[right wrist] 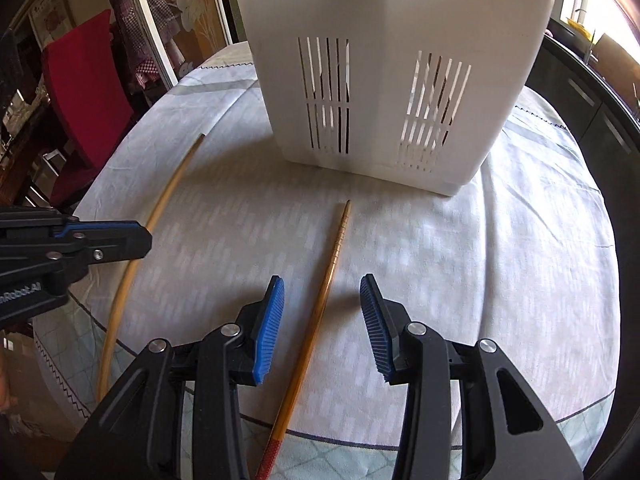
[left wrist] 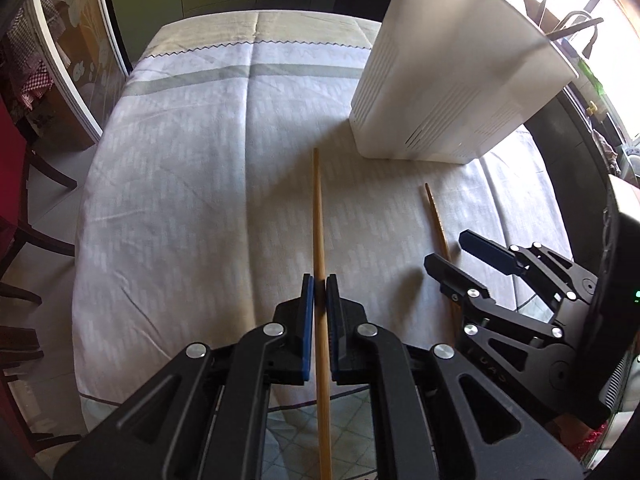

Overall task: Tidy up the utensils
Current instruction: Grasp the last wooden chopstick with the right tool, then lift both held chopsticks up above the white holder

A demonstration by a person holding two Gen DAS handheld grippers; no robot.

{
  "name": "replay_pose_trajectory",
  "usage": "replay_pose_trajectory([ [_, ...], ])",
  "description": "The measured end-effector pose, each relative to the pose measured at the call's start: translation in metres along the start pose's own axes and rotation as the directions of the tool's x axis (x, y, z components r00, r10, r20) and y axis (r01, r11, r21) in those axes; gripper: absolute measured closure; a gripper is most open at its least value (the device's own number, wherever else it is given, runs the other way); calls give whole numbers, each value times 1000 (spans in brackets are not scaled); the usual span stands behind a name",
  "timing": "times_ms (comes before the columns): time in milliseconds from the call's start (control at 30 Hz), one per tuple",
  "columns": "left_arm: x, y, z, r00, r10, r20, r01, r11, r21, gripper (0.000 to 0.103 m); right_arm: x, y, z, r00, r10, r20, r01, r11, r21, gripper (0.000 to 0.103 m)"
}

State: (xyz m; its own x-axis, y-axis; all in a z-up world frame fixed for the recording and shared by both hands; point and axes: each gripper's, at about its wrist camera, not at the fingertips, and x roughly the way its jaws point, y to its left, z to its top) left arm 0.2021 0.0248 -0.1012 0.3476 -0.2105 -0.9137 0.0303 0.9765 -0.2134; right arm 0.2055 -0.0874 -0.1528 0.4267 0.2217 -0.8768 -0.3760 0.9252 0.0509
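The left gripper [left wrist: 320,280] had its blue pads pinched tight on a plain pale wooden chopstick [left wrist: 319,216], gripping it part-way along its length so that the thin rod ran straight out ahead of the fingers and back beneath the hand. Its far tip pointed toward the tall white slotted plastic utensil holder [right wrist: 384,80] standing on the pale patterned tablecloth [left wrist: 180,160] — a hold that looked meant to carry the stick to that bin. Just beside it, the right gripper [right wrist: 322,324] hovered with its jaws spread and empty, one blue pad on either side of a second, darker varnished chopstick with a red butt end [right wrist: 320,308]. That stick lay flat on the cloth, its long axis running away from the hand, its ridged tapered tip aimed at the holder's base and its red end nearest the table's edge. The pads had not touched it. The straddling stance suggested a pickup was about to be made — with both sticks lined up roughly alike, tips toward the holder, whose slits showed some utensils inside.
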Motion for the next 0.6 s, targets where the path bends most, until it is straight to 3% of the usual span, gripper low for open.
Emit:
replay_pose_trajectory([
  [167, -27, 1, -9, 997, -12, 80, 12, 1000, -6, 97, 6, 3, 4, 1000, -26, 5, 26, 1000, -13, 66],
  [333, -43, -6, -19, 991, -15, 131, 16, 1000, -4, 97, 10, -4, 13, 1000, -12, 5, 12, 1000, 4, 93],
  [467, -45, -9, -21, 990, -18, 137, 18, 1000, 0, 97, 12, -7, 21, 1000, 31, -3, -30, 999, 23, 97],
  [600, -51, -11, -21, 988, -15, 153, 13, 1000, 15, 97, -7, -13, 25, 995, 83, 56, -86, 995, 46, 97],
])
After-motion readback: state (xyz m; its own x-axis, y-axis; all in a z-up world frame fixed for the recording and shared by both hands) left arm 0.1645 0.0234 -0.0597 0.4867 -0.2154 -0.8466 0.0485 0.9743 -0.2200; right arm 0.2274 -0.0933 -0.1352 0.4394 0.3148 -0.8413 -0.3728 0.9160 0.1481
